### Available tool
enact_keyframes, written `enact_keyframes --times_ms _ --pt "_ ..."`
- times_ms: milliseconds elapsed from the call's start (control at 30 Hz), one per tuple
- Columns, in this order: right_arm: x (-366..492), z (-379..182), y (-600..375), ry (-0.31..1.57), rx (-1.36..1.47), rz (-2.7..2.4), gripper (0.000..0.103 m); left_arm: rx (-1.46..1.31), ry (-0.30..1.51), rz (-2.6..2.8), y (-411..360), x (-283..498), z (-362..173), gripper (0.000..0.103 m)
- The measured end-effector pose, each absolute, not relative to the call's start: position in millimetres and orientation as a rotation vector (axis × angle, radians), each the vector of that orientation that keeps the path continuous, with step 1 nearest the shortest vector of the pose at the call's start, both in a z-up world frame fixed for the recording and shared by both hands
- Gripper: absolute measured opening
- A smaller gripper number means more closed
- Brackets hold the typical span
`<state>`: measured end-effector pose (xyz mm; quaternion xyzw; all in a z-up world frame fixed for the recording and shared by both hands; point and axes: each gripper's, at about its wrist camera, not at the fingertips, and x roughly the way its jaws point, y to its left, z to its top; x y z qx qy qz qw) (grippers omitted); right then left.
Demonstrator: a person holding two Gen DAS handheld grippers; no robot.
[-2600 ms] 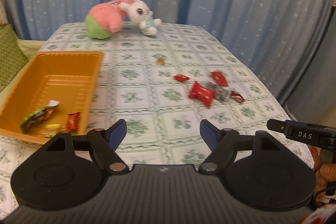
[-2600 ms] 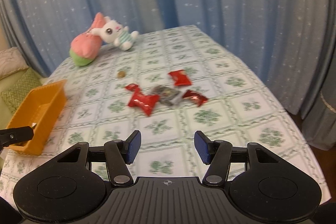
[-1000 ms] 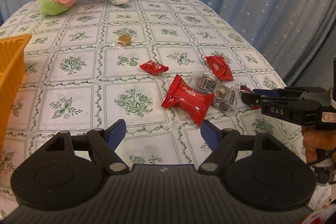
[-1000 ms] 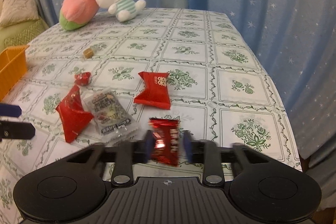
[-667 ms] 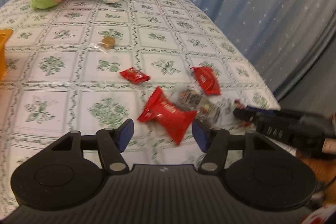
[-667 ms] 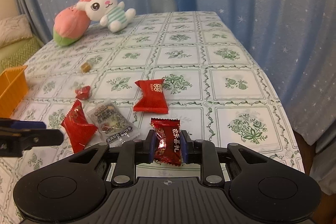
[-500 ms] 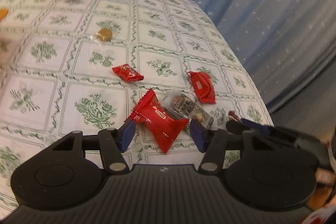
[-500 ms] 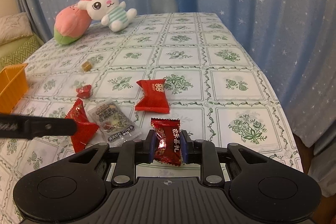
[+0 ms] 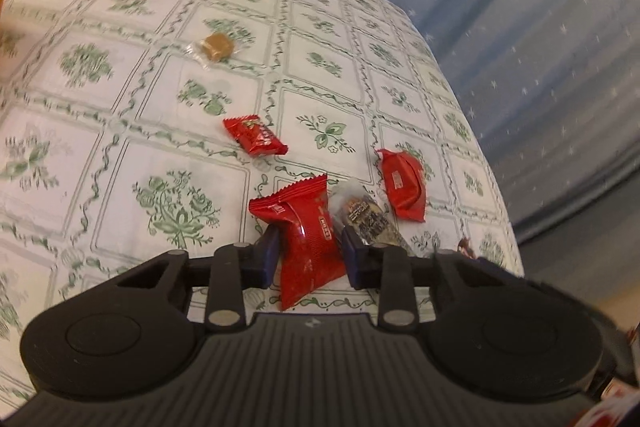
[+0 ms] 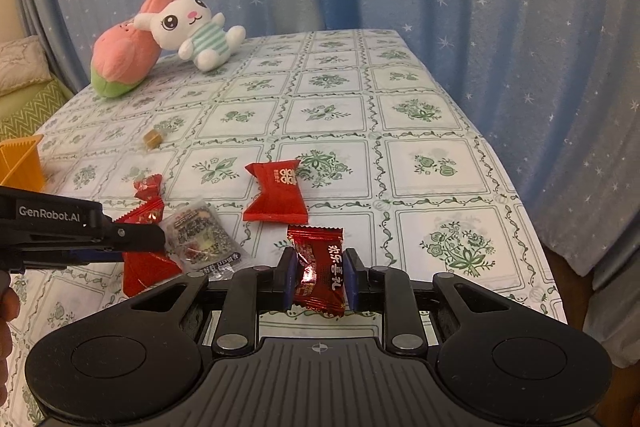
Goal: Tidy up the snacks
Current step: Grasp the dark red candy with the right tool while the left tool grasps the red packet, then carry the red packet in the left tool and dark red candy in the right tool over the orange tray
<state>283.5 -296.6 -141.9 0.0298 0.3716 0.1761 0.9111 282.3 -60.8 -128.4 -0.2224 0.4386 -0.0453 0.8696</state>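
Note:
In the left wrist view a large red snack packet (image 9: 298, 215) lies on the tablecloth between the blue pads of my left gripper (image 9: 308, 251). Its jaws are closing and both pads touch the packet's sides. The right wrist view shows that gripper (image 10: 154, 239) from the side, over the same red packet (image 10: 144, 267). My right gripper (image 10: 318, 275) is shut on a dark red candy (image 10: 316, 251) and holds it just above the cloth. The orange basket (image 10: 20, 163) stands far left, only its corner in view.
Loose on the cloth are a clear packet (image 9: 368, 223), a red bow-shaped packet (image 10: 276, 195), a small red candy (image 9: 254, 141) and a caramel (image 9: 216, 47). Plush toys (image 10: 180, 27) lie at the far end. The table edge (image 10: 532, 227) drops off at the right before blue curtains.
My left gripper moved in over the large red packet and its jaws narrowed from wide apart to touching the packet's sides. The right gripper stayed shut on the dark red candy, barely moving.

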Motion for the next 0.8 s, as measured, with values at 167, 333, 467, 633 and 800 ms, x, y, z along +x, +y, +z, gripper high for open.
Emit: enact_keyframes --times_ms 167,333,467,633,800 --pt "279.5 -138.3 -296.4 0.760 0.071 0.364 0.025 -0.342 0.932 -0.140 -61.4 269.1 -121.4 0.024" --pt "269.4 -131.3 -290.9 0.749 0.064 0.375 0.025 -0.210 0.945 -0.183 -57.4 241.5 -116.1 0.022" --pt "256.6 -127.7 -283.1 0.761 0.084 0.374 0.025 -0.114 0.935 -0.192 -53.8 218.4 -109.3 0.022" --pt "226.0 -123.3 -269.5 0.769 0.125 0.369 0.025 -0.071 0.920 -0.193 -46.4 193.1 -101.7 0.022" --pt "191.5 -116.9 -254.4 0.753 0.122 0.366 0.025 -0.094 0.910 -0.179 -34.4 169.3 -91.3 0.022"
